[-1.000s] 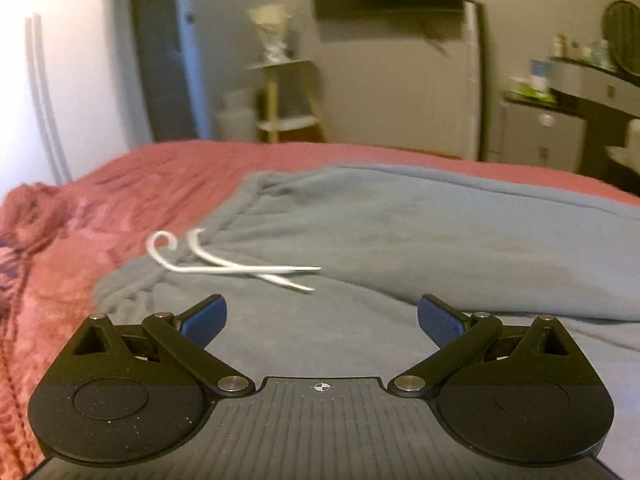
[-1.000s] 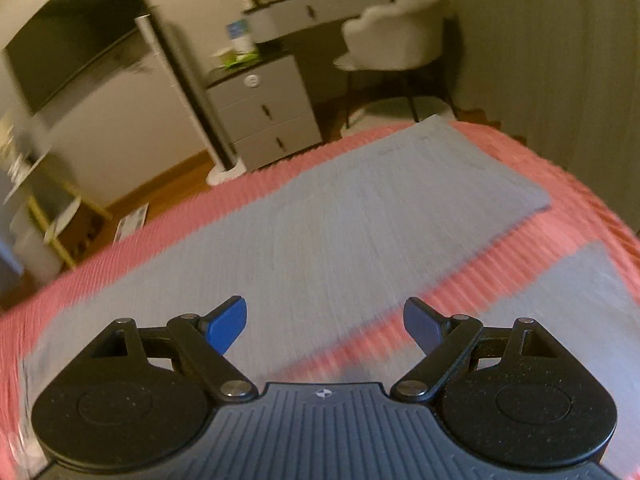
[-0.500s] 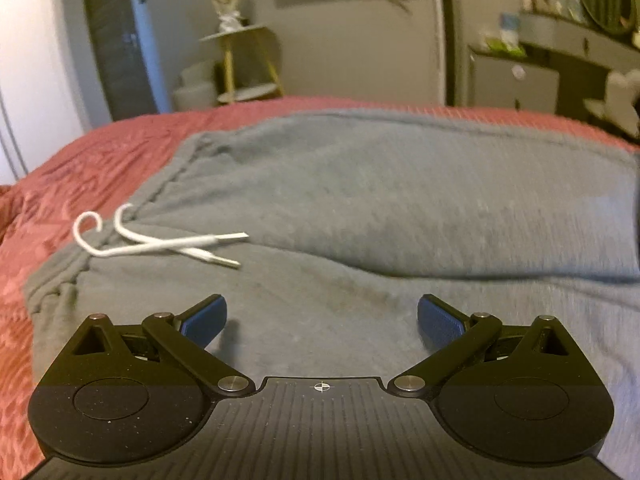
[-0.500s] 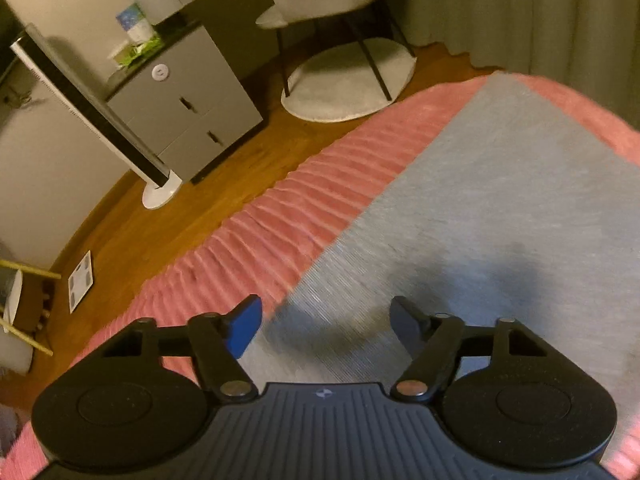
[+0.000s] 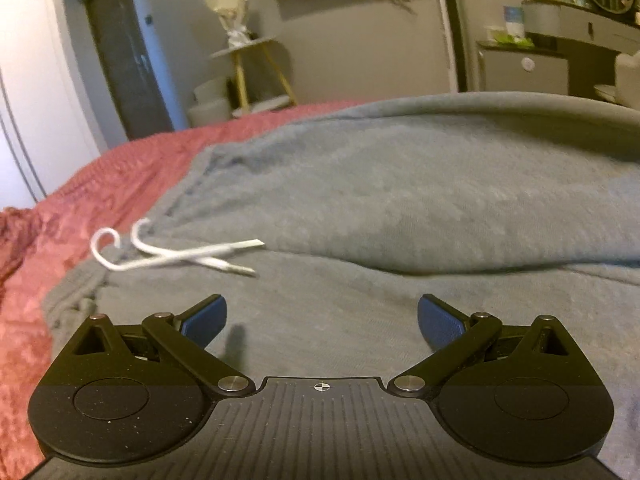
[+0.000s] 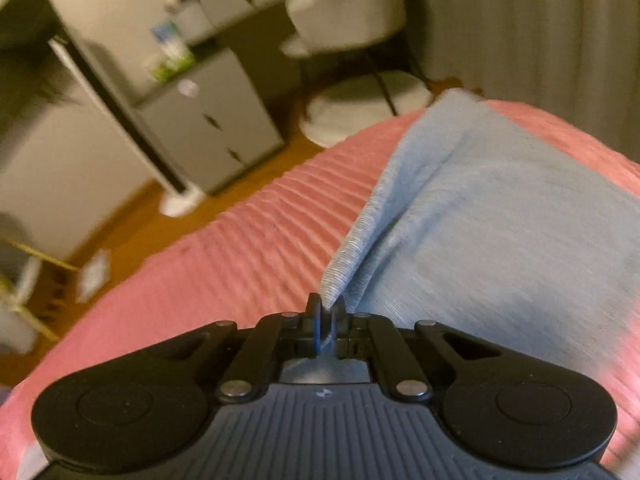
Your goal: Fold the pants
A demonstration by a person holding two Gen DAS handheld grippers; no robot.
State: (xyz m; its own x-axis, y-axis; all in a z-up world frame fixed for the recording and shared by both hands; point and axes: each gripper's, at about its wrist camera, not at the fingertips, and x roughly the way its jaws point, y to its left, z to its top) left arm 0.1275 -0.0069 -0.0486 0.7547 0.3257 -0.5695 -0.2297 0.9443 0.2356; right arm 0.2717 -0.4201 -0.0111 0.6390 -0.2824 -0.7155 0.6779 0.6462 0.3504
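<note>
Grey sweatpants (image 5: 400,200) lie spread on a red bedspread (image 5: 100,184). Their waistband is at the left of the left wrist view, with a white drawstring (image 5: 168,256) lying loose on the cloth. My left gripper (image 5: 322,320) is open and empty, low over the upper part of the pants. In the right wrist view my right gripper (image 6: 326,312) is shut on the edge of a pant leg (image 6: 500,220), and the pinched cloth rises in a ridge from the bedspread (image 6: 240,260).
The bed's far edge drops to a wooden floor (image 6: 132,220). Beyond stand grey drawers (image 6: 216,120), a white chair (image 6: 352,20) on a round rug, a floor fan base (image 6: 180,204) and a small side table (image 5: 248,72).
My right gripper has closed on the edge of the pant leg and lifted it slightly. My left gripper stayed open and shifted a little over the waist area.
</note>
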